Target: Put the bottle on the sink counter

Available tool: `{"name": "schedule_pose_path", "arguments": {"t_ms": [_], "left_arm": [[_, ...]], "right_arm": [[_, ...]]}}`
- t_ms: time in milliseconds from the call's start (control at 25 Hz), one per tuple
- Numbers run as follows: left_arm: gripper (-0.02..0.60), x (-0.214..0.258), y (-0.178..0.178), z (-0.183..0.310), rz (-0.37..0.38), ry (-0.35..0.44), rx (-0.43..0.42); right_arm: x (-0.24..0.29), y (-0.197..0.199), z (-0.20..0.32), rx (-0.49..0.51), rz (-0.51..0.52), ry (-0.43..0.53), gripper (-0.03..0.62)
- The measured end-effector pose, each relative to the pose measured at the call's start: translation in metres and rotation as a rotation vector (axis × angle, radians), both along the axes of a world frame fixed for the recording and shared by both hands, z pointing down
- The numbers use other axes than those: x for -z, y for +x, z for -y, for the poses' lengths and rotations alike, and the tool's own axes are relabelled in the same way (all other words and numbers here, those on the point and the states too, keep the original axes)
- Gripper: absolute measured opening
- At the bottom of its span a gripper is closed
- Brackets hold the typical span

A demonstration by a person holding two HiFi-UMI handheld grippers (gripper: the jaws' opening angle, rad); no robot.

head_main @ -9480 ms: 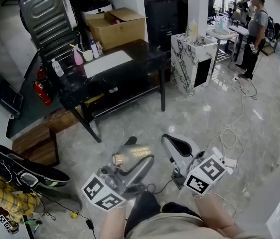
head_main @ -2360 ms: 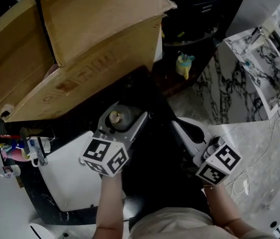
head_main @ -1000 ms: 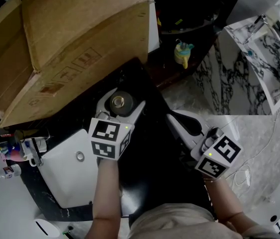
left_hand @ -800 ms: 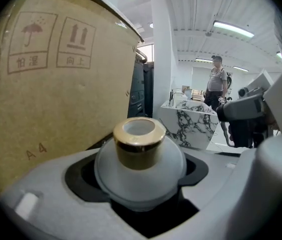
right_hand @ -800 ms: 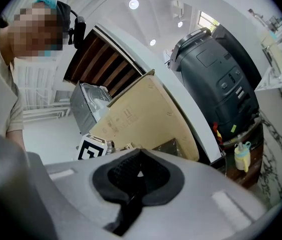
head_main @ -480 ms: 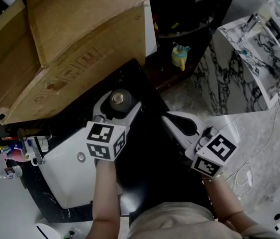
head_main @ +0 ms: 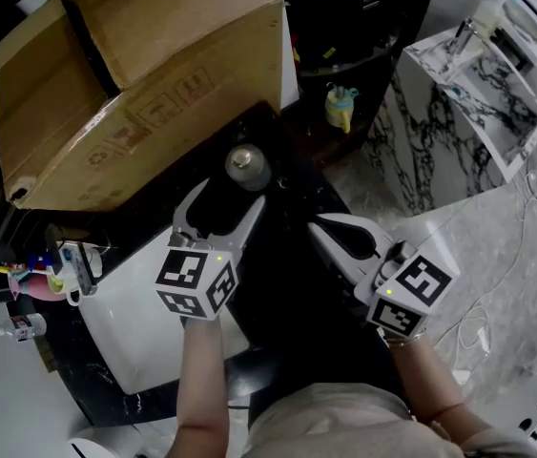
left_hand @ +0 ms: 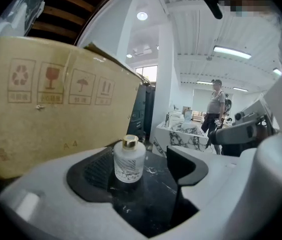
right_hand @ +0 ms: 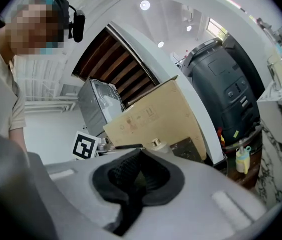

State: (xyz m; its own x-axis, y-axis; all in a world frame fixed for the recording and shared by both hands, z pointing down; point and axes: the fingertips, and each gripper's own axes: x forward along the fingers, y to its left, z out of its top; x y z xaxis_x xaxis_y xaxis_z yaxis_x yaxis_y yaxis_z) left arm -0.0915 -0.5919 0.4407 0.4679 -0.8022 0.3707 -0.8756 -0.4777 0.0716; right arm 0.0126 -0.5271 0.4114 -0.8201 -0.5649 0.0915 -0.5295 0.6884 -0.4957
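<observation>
Bottle stands free on counter, left gripper jaws apart beside it (right gripper closed, empty)

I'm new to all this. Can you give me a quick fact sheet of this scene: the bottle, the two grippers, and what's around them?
Bottle: upright on the black counter, gold cap
Left gripper: open, pointed at the bottle, not gripping it
Right gripper: shut, holding nothing
Behind the bottle: large cardboard box
Sink basin: white, beside the left gripper
</observation>
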Motion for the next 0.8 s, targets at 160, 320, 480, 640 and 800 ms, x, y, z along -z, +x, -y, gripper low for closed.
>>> {"name": "schedule_pose_path", "arguments": {"t_ms": [160, 320, 480, 640, 800], "left_arm": [[0.348, 0.020, -0.003, -0.039, -0.061, 0.038, -0.026], [0.347, 0.042, -0.012, -0.080, -0.133, 0.078, -0.041], [0.332, 0.059, -0.024, -0.123, -0.198, 0.121, -0.048], [0.276, 0.081, -0.032, -0.160, -0.264, 0.161, -0.095], [0.160, 0.104, -0.033, -0.190, -0.305, 0.206, -0.159]], "right_arm": [[0.008, -0.014, -0.032, -0.005, -0.007, 0.018, 0.003], [0.020, -0.026, -0.063, -0.014, -0.012, 0.049, 0.003], [0.029, -0.038, -0.095, -0.034, -0.020, 0.075, 0.003], [0.044, -0.044, -0.119, -0.090, -0.001, 0.110, 0.003], [0.067, -0.048, -0.138, -0.134, 0.007, 0.182, 0.003]]}}
